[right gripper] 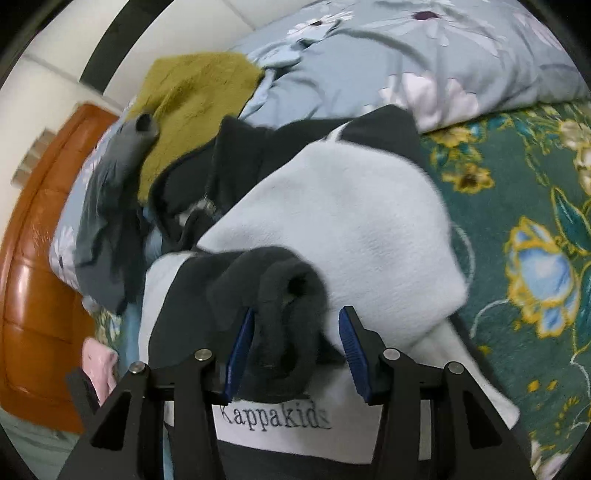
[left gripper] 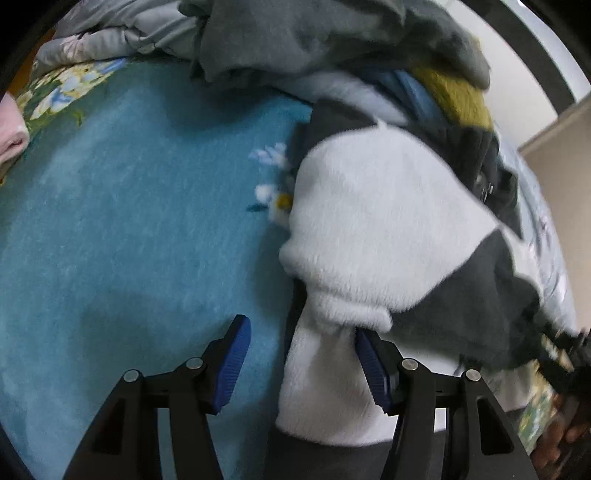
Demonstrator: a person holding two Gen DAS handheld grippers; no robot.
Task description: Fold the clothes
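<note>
A white and dark grey fleece jacket (left gripper: 369, 206) lies bunched on the bed, with "Kappakids" lettering (right gripper: 275, 419) on its white part. My left gripper (left gripper: 304, 365) is open. A white sleeve (left gripper: 321, 384) runs between its jaws and lies against the right pad, with a gap to the left pad. My right gripper (right gripper: 295, 354) hangs over the jacket (right gripper: 332, 221). The dark grey cuff (right gripper: 284, 295) sits between its jaws, resting on the left pad, and a narrow gap shows at the right pad.
A teal blanket (left gripper: 129, 221) covers the bed, and its border (right gripper: 517, 221) is green with flowers. Behind the jacket are a grey garment (left gripper: 295, 33), a mustard one (right gripper: 192, 96) and a floral quilt (right gripper: 406, 55). A brown headboard (right gripper: 37, 295) and pink cloth (right gripper: 99, 362) are left.
</note>
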